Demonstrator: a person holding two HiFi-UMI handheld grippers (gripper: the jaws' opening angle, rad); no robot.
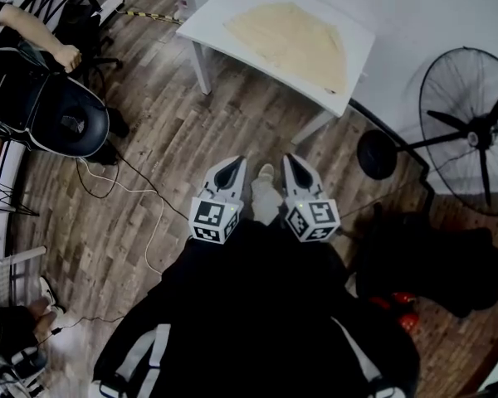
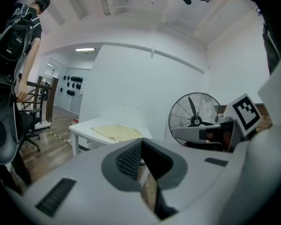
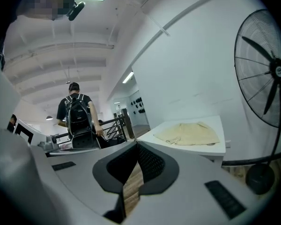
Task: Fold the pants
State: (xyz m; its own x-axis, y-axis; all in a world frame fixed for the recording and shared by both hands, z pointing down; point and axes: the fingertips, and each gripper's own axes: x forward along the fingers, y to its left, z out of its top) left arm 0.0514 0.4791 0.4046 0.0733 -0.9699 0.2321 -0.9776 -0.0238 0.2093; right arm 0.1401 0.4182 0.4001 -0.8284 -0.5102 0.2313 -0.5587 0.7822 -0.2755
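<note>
Head view, looking steeply down: we hold the left tool (image 1: 230, 166) and the right tool (image 1: 294, 166) side by side over a wooden floor (image 1: 149, 131). Each gripper view shows its tool's jaws pressed together at the tips with nothing between them; only floor shows through the slit behind.

Ahead, well apart from both tools, a white tabletop (image 1: 209, 16) carries the pants (image 1: 292, 38). They are pale beige, spread flat and apparently unfolded. A standing fan (image 1: 475, 131) is to the right of the tabletop, and cables (image 1: 155, 222) trail across the floor to the left.

We judge that folding has not begun and that the step in hand is the approach. To do it well, we should stand square to the tabletop's near edge and spread both tools' jaws before reaching. We should then pinch matching points on one edge of the cloth, so the fold lifts evenly and doesn't drag the pants sideways.
</note>
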